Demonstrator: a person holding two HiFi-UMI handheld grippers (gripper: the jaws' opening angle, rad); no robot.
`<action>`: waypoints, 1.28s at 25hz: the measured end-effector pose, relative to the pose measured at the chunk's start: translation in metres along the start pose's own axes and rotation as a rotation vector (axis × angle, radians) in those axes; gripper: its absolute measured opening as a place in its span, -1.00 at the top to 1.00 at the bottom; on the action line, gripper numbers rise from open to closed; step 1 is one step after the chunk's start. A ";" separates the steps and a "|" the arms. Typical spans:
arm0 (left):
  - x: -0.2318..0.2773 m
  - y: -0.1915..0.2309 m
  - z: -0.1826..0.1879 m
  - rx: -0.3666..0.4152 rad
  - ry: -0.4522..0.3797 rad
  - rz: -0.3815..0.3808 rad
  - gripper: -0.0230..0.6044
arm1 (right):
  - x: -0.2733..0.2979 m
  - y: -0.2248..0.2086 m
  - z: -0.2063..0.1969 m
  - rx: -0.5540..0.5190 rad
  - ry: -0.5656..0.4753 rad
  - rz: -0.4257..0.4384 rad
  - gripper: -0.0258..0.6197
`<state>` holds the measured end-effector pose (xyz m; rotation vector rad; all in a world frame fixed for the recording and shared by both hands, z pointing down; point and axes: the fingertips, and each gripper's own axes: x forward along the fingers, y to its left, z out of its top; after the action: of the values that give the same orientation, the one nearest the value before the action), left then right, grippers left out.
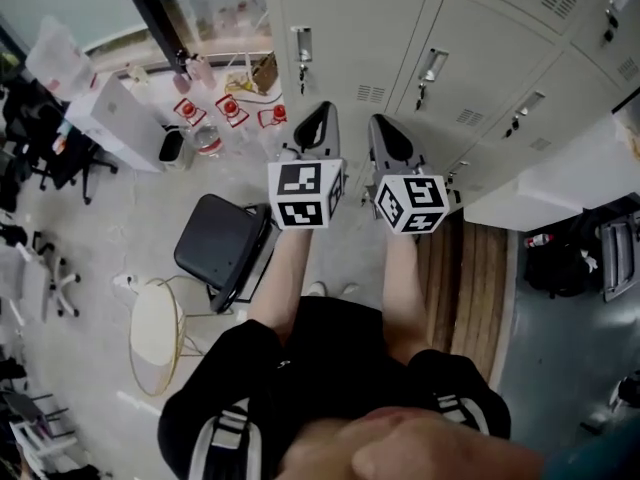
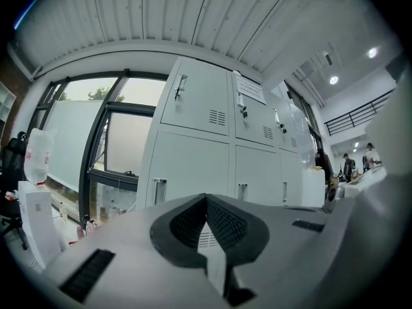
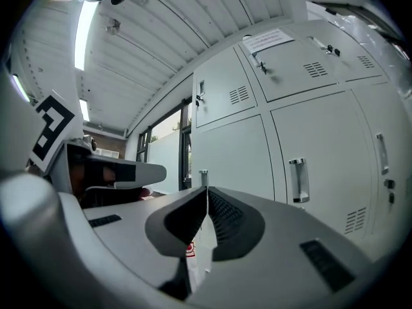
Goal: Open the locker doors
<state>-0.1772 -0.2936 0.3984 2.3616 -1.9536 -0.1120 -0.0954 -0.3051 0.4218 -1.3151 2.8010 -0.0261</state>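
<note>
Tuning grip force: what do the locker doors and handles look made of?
Doors: probably painted sheet steel, matte pale grey; the pressed louvres and thin seams suggest it. Handles: likely chromed or polished metal; they shine with bright reflections.

A bank of pale grey metal lockers [image 1: 470, 28] stands upright, with its doors stacked in two visible tiers. Every door is shut and lies flush with its neighbours. Each door has an upright silver handle [image 3: 297, 180] near one edge and a small block of louvred vent slots [image 3: 239, 94] (set low, toward a corner). A white paper notice [image 3: 267, 40] is stuck to the top of one upper door [image 3: 290, 82].
</note>
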 end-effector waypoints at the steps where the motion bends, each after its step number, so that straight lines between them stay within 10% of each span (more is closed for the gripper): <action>1: 0.003 0.003 0.006 -0.002 -0.014 0.013 0.92 | 0.005 -0.001 0.005 -0.005 -0.004 0.016 0.85; 32: 0.080 0.081 0.208 0.213 -0.210 0.078 0.92 | 0.087 -0.007 0.117 -0.238 -0.112 0.151 0.85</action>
<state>-0.2627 -0.3895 0.1995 2.4882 -2.2545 -0.1609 -0.1391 -0.3758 0.3024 -1.0985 2.8656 0.3848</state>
